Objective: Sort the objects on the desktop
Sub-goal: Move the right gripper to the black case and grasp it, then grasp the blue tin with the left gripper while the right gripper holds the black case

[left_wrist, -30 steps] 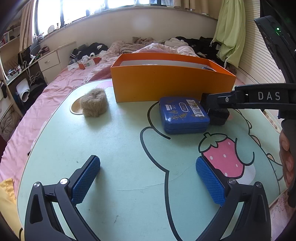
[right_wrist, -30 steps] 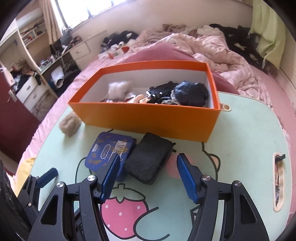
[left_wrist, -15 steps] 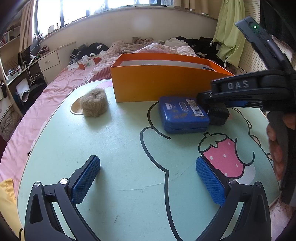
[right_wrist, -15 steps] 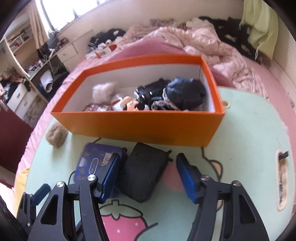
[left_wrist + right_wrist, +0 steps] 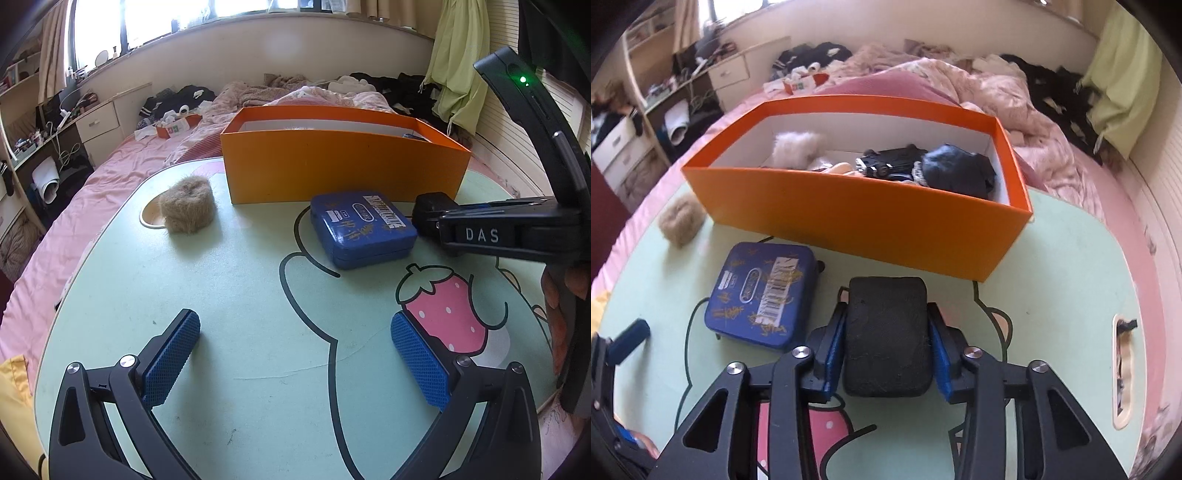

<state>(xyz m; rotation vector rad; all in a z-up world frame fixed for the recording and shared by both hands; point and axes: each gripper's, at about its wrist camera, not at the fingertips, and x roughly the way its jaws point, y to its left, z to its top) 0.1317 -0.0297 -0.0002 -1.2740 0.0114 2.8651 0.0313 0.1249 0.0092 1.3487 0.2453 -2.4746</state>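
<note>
A mint-green tabletop (image 5: 236, 280) with a cartoon strawberry print lay largely bare in the lower half of the left wrist frame, bounded at upper centre by an orange box (image 5: 871, 218) and edged by a pink bed beyond. A black, matte, rounded-corner case (image 5: 886, 332) lay flat at centre of the right wrist frame, just right of a blue tin (image 5: 764, 291) and just before the box. The right tool (image 5: 886, 354) angled down, jaws closing with pads against the case's sides, while the left tool (image 5: 295, 354) hung wide open and empty over bare tabletop.
</note>
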